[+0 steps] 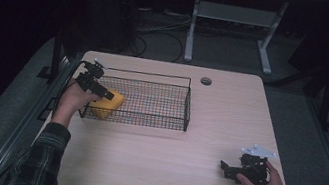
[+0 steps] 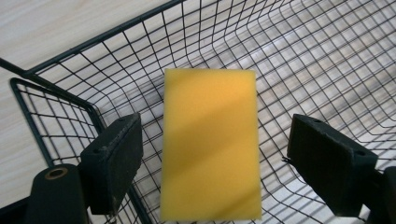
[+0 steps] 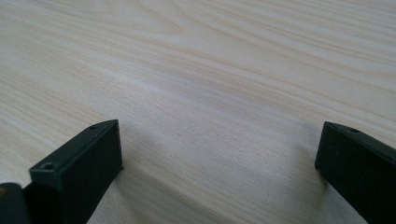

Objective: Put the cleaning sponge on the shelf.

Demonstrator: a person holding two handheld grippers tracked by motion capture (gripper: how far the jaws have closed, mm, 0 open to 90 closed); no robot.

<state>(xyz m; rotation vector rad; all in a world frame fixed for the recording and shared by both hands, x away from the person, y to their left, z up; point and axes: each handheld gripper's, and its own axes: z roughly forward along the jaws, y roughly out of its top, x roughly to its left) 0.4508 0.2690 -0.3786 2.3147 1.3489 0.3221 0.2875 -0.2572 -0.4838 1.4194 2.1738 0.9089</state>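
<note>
Both grippers (image 1: 107, 94) (image 1: 224, 168) gape empty over a pale wooden table (image 1: 210, 110) in a dark room.

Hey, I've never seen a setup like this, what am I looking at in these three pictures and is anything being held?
A person sits at a wooden table with a hand-held two-jaw gripper in each hand. The high view looks down from above; the other two come from cameras riding on the grippers, looking along their black jaws. The left gripper hangs over the left end of a black wire basket, its jaws standing open on either side of a yellow sponge lying in the basket, not pressing it. The right gripper rests open low over bare table, holding nothing.
</note>
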